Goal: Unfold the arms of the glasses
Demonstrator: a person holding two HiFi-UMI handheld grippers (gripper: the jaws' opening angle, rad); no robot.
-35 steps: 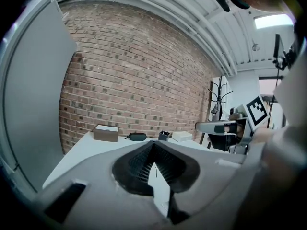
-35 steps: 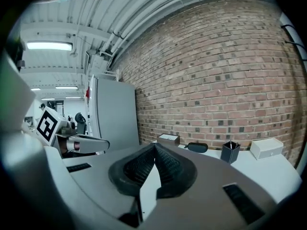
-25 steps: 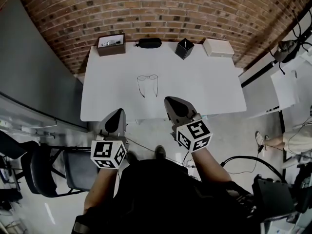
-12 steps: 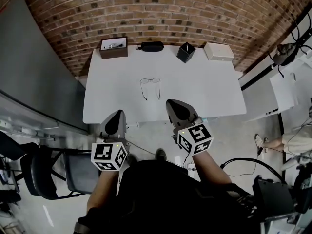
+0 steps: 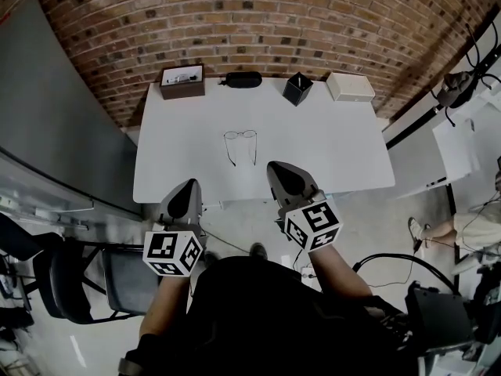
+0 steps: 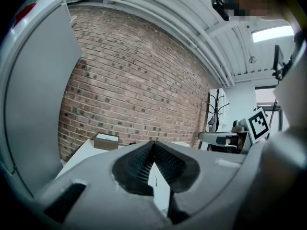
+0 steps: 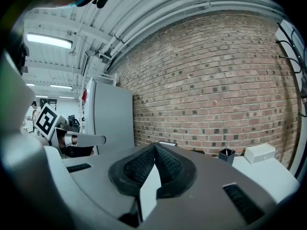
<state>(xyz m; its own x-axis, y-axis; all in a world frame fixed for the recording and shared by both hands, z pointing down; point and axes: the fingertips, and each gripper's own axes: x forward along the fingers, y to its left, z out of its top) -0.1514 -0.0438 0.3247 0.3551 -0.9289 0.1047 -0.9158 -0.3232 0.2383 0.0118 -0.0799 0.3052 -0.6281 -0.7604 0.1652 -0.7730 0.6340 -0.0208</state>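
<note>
Glasses (image 5: 240, 135): thin wire frame, lying flat on the white worktop (image 5: 329, 147), slightly left of its middle, lenses toward the brick wall (image 5: 250, 22). Both arms are out from the frame and run back toward the worktop's near edge. Nothing touches the glasses. 4 items stand in a row along the far edge, well apart from the glasses: a brown open box (image 5: 182, 81) at the left corner, a black oblong case (image 5: 241, 79) beside it, a small black container (image 5: 297, 88), and a white box (image 5: 350, 86) toward the right. Left tool (image 5: 188, 188): held off the worktop on the near side, over the floor, pointing toward the wall. The left gripper view shows its 2 ribbed pads meeting at the tip, jaws together, nothing between them. Right tool (image 5: 278, 171): held likewise, with its tip reaching the near edge in the head view, near the arm ends of the glasses but clear of them. The right gripper view shows its jaws closed tip to tip and empty. Each tool carries a marker cube at its rear, in the person's grasp. A dark chair (image 5: 70, 276) stands on the floor to the left of the person.
</note>
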